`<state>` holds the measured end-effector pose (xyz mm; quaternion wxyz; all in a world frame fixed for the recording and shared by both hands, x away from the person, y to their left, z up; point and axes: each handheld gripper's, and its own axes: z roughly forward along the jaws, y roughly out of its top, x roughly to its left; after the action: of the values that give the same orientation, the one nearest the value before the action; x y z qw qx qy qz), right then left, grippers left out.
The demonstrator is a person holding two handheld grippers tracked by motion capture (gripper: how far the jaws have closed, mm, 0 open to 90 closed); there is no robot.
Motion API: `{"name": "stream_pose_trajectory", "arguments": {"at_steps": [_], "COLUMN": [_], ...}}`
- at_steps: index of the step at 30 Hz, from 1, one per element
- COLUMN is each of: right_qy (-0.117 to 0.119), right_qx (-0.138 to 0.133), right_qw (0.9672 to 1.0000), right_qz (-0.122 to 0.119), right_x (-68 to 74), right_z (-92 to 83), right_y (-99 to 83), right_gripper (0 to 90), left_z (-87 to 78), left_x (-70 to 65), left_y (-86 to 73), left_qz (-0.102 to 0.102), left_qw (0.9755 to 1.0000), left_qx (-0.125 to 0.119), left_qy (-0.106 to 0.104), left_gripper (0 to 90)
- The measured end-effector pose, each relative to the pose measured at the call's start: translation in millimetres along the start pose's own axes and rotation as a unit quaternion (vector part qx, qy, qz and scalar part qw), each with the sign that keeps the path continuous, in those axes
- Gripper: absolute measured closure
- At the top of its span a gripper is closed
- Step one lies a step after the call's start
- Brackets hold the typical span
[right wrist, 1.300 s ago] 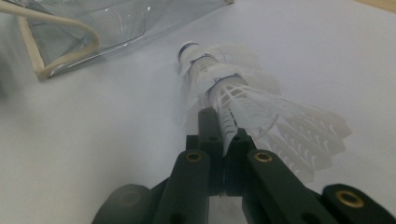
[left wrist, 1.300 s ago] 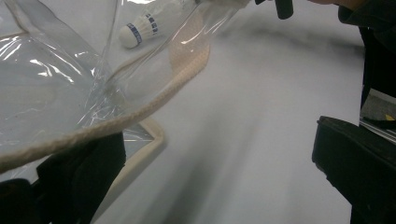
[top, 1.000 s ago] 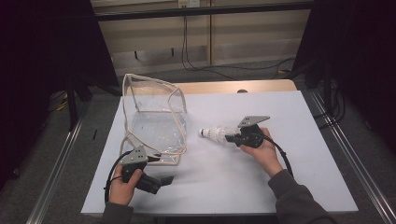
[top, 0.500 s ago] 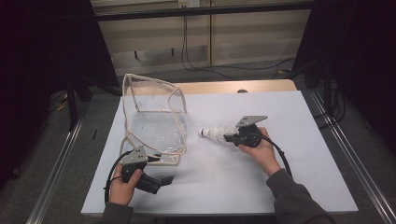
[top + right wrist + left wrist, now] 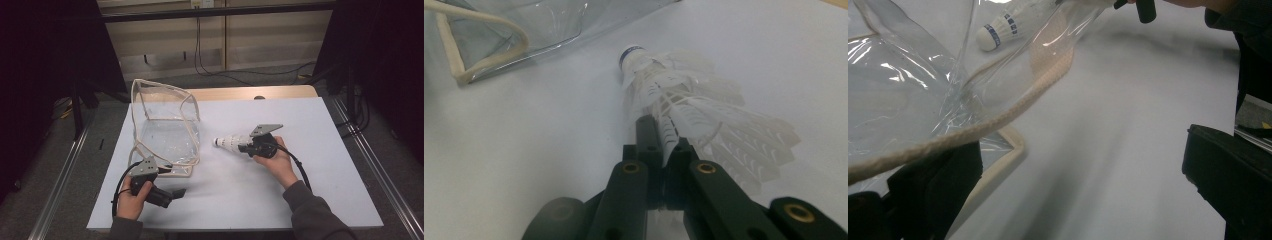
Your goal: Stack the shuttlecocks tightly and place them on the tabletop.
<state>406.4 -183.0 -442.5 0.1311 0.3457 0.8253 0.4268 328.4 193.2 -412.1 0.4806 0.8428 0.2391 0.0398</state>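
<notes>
Right tongs [image 5: 663, 150] clamping on feather skirt of shuttlecock [image 5: 684, 100]; I am holding it low over white counter [image 5: 320, 150], cork end pointing toward clear bag [image 5: 165, 130], near it but apart. Left tongs [image 5: 172, 194] standing apart, resting at bag's near corner; one side sitting under cream-trimmed bag edge [image 5: 998, 120], other side well off it. Bag is lying open on counter.
</notes>
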Motion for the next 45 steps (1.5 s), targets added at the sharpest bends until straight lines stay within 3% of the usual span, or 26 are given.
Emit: {"name": "stream_pose_trajectory", "arguments": {"at_steps": [26, 45], "right_qy": [-0.005, -0.009], "right_qx": [0.003, 0.006], "right_qw": [1.0000, 0.9998], "right_qz": [-0.003, -0.015], "right_x": [4.1, 6.2], "right_z": [5.4, 7.2], "right_y": [-0.9, -0.9], "right_gripper": [87.9, 81.9], "left_z": [1.1, 0.9], "left_x": [0.0, 0.5], "left_y": [-0.3, -0.3], "left_qz": [0.001, 0.001], "left_qw": [1.0000, 1.0000], "left_qx": [0.002, 0.004], "left_qy": [-0.001, -0.003], "left_gripper": [2.8, 2.8]}}
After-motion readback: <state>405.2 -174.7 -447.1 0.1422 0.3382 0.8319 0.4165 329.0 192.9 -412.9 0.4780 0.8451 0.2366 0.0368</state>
